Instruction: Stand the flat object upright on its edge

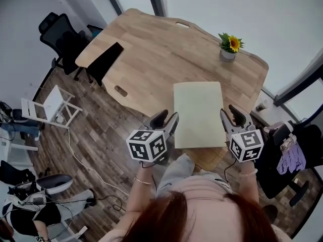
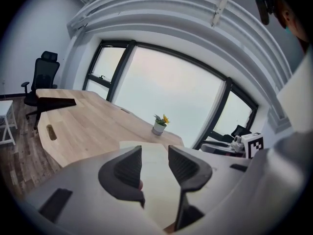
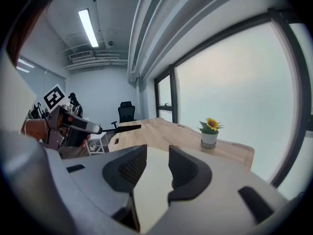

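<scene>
The pale flat board [image 1: 199,115] lies flat on the wooden table [image 1: 151,59], at lower centre of the head view, its near end reaching the table's near edge. The left gripper [image 1: 166,119] sits just beside the board's lower left edge, and the right gripper [image 1: 231,116] just beside its lower right edge. In the left gripper view the jaws of the left gripper [image 2: 155,151] stand a moderate gap apart, clamping nothing, with the board [image 2: 155,180] showing through the gap. The right gripper [image 3: 157,151] is likewise parted, with the board [image 3: 151,180] showing between its jaws. A potted sunflower [image 1: 229,45] stands at the upper right of the table, well apart from the board.
</scene>
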Available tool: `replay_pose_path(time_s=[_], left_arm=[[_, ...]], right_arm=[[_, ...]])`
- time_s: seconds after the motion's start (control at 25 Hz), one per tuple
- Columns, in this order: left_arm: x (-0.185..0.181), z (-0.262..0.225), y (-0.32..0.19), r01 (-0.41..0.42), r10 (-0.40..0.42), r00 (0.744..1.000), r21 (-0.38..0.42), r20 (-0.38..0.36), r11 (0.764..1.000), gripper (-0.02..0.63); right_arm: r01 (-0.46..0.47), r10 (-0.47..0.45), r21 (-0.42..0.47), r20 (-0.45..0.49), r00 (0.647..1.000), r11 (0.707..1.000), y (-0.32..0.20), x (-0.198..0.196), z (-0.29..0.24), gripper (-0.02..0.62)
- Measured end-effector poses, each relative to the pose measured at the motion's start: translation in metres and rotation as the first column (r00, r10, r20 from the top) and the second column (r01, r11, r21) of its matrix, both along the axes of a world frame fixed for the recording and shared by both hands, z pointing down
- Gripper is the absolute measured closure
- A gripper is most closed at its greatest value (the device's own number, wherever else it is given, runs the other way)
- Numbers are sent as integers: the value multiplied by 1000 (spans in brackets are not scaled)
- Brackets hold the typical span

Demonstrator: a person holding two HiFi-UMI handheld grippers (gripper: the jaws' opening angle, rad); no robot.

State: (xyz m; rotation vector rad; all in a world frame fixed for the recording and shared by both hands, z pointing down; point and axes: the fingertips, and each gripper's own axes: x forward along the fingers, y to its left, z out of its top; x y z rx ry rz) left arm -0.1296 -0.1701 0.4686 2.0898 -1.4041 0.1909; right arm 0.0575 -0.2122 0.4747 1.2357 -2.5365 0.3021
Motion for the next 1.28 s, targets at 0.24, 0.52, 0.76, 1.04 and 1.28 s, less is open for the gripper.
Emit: replay_pose_path(time_s=[0.24, 0.52, 0.76, 1.04, 1.28], left_arm=[[-8, 23, -20, 0, -4, 998, -63, -64, 998, 446], [-18, 54, -39, 1, -15, 995, -138, -99, 990, 443], [-20, 76, -52, -18, -6, 992, -192, -125, 981, 431], [-22, 100, -64, -46, 5, 987, -249, -162, 967, 422], [-22, 118, -70, -65, 8, 981, -294, -192, 954, 402]], right_arm=[[1, -3, -63, -26, 1000, 998, -17, -7, 24, 437], [-19, 13, -127, -48, 999, 992, -41, -8, 53, 420], [-36, 27, -189, -50, 998, 981, -57, -6, 77, 403], [-58, 51, -263, -35, 998, 963, -65, -1, 105, 383], [-58, 64, -344, 5, 998, 937, -68, 2, 129, 377]])
